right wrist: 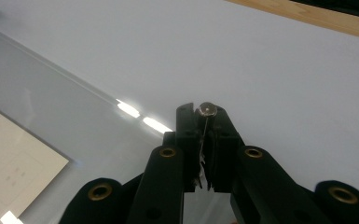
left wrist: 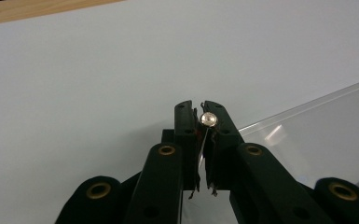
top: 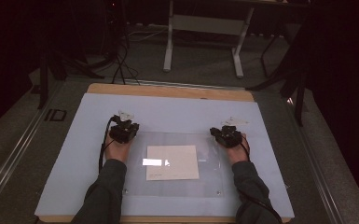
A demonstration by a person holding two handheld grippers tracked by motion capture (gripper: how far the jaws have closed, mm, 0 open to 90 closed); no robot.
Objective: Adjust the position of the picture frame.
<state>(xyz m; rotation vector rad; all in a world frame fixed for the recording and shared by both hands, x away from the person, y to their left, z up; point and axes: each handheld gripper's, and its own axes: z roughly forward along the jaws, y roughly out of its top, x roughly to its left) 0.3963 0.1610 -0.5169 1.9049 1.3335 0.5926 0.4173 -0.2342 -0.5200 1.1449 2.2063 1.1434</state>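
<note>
Two grippers share one clear acrylic sheet (top: 177, 161) lying flat on the pale mat (top: 88, 116): the left gripper (top: 123, 125) is clamped on its 10 o'clock corner, the right gripper (top: 228, 130) on its 2 o'clock corner, each pinching a small silver stud (left wrist: 209, 119) at the sheet's edge. Its long axis runs 9 to 3 o'clock between them, with the paper card (top: 172, 162) under its middle, so any lift probably needs both hands rising evenly.

the high view is dim and soft, the room behind falling to near black, while a white glare patch sits on the clear sheet (top: 205, 154) over the card. both gripper views are brighter (the pale surface (left wrist: 98, 70) evenly lit), with glare streaks along the sheet's edge and the near black linkages blurred.
</note>
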